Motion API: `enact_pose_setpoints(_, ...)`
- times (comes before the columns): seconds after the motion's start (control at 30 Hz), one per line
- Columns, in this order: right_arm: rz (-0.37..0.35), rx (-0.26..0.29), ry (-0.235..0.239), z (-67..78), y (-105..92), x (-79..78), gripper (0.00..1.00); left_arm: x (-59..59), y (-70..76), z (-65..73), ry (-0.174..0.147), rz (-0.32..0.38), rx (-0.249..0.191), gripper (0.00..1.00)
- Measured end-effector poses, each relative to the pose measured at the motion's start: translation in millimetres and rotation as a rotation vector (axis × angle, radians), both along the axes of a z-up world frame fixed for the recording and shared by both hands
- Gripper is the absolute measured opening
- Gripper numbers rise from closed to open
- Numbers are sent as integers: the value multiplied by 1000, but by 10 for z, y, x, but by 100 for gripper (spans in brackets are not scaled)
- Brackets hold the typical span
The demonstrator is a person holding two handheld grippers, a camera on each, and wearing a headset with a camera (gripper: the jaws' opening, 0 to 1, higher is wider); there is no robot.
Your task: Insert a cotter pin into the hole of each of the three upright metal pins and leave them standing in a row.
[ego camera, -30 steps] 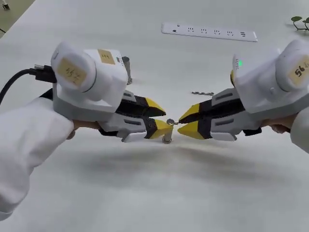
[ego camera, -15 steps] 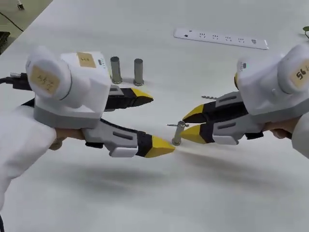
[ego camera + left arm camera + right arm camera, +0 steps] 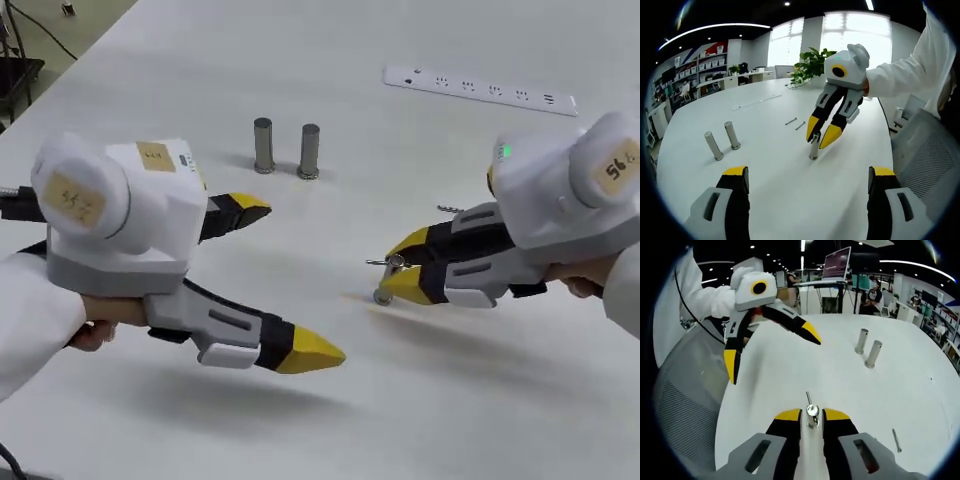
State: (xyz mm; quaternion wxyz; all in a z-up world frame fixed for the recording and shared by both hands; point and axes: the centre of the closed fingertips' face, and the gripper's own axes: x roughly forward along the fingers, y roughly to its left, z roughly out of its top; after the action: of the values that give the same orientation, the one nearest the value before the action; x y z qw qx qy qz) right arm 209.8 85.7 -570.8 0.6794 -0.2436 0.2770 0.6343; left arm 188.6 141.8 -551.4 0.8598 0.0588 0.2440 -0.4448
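Observation:
My right gripper is shut on a short grey metal pin whose foot is at the table; a thin cotter pin sticks out of its head. The right gripper view has that metal pin clamped between the jaws, the cotter pin pointing away. My left gripper is wide open to the left, apart from it and holding nothing. Two more metal pins stand upright side by side at the back. From the left gripper view, the right gripper grips the metal pin.
A white power strip lies at the far right. Loose cotter pins lie beyond the held pin; one lies right of my right jaws. The two upright pins stand left of the open left jaws.
My left gripper has opened, let go at the metal pin and drawn back to the left. The right gripper stays at the pin, now shut on it.

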Motion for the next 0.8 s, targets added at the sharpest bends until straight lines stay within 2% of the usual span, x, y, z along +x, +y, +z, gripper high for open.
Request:
enact_pose_setpoints(0.13, 2, -6, -1, -9, -12, -5, 9, -73, 10, -6, 14, -1, -9, 99)
enact_pose_setpoints(0.33, 7, -7, -3, -11, -24, -13, 5, -125, 46, -10, 9, 3, -1, 99)
enact_pose_setpoints(0.43, 8, -11, 2, -5, -28, -13, 4, -133, 60, -13, 12, 11, 5, 99)
enact_pose_setpoints(0.63, 6, -17, -12, 9, -3, -8, 4, -126, 89, 26, -2, 30, -2, 99)
enact_pose_setpoints(0.73, -10, 12, -8, 90, 80, 38, 4, -122, 123, 36, -2, 43, -5, 99)
enact_pose_setpoints(0.8, -11, 10, -20, 129, 133, 85, 4, -118, 149, 40, -1, 50, -4, 99)
